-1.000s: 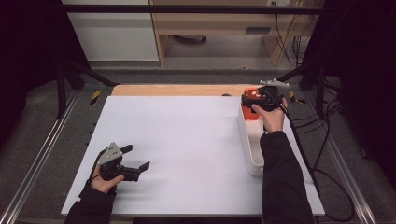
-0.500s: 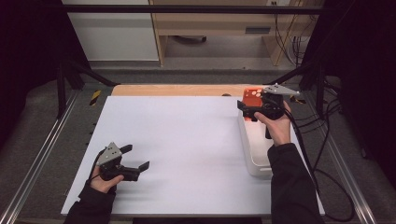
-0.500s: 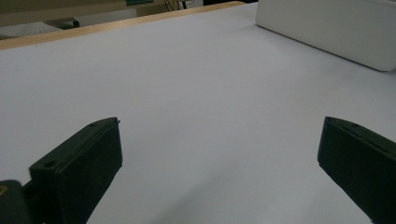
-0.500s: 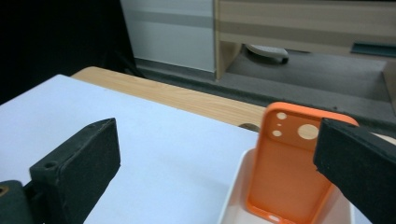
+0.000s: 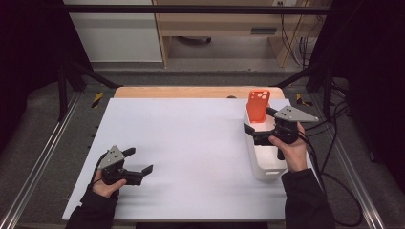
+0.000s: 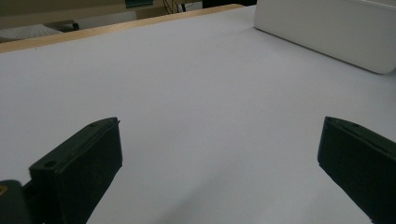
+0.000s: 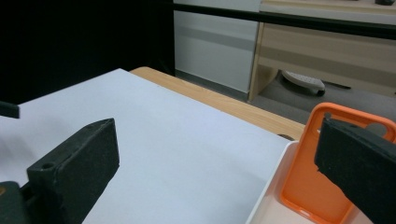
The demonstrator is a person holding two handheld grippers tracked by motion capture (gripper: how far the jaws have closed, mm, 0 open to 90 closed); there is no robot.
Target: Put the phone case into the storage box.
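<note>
1. Where the white bin (image 5: 263, 164) sits at the table's (image 5: 191, 143) right edge, an orange phone case (image 5: 258, 105) stands upright in its far end, camera cutout at top.
2. The right gripper (image 5: 260, 128), jaws spread and empty, hovers just beside the case.
3. The left gripper (image 5: 138, 161) rests near the table's front left, jaws apart, holding nothing.

— Where is the high view taken from?
— Above the person's side, facing forward and down over the whole flat white tabletop (image 5: 191, 138).
— And the gripper views?
— Each rides low and close to the surface. All three share the white rectangular plastic tray (image 5: 267, 164) (image 6: 327, 32) (image 7: 275, 186).
</note>
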